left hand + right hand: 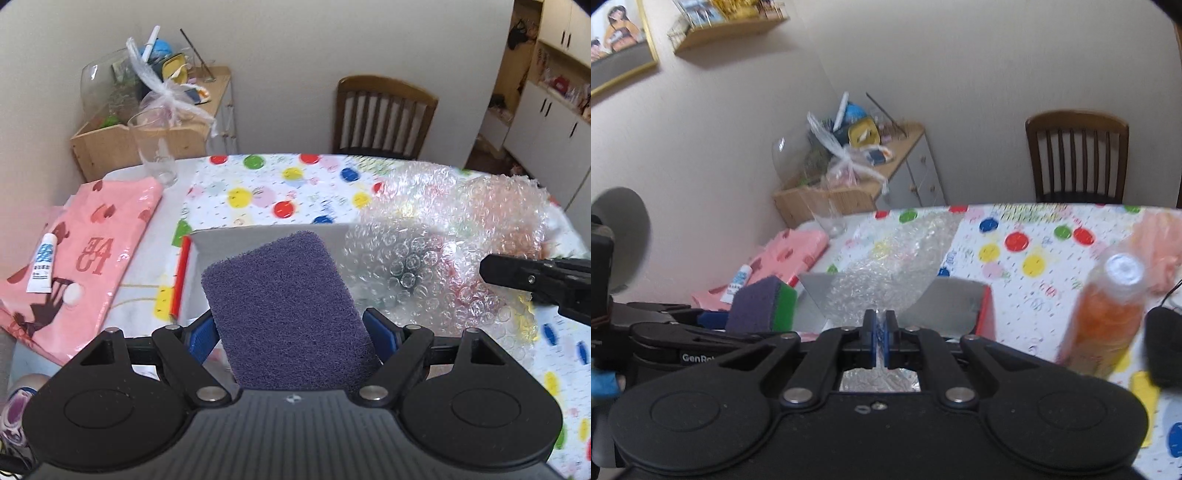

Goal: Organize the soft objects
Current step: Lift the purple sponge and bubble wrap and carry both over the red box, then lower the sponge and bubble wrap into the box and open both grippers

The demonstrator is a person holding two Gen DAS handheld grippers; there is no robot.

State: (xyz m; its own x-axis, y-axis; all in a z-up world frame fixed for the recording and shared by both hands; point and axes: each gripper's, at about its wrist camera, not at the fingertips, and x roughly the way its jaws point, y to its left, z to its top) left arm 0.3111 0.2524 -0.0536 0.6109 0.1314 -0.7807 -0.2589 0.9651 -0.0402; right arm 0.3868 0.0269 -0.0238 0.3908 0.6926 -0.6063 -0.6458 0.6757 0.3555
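Step in hand, by judgement: carrying two soft items toward the grey box [266,236] with red sides, sitting mid-table on the dotted tablecloth [295,184].

Left gripper [291,332]: part open, blue pads pressed on both side edges of the purple-and-green sponge [284,306]; sponge held above the box's near-left corner, purple face up.

Right gripper [880,328]: clamped nearly flat on a pinch of bubble wrap [882,273]; sheet fanning up and forward over the box, in front of its far wall.

Next move, by judgement: lower each item inside the box walls, then release; light wrap likely to spring back out unless pressed in.

Elsewhere: pink bag [85,240] with small tube [42,266] at the table's left edge; orange bottle [1108,317] near the right edge.
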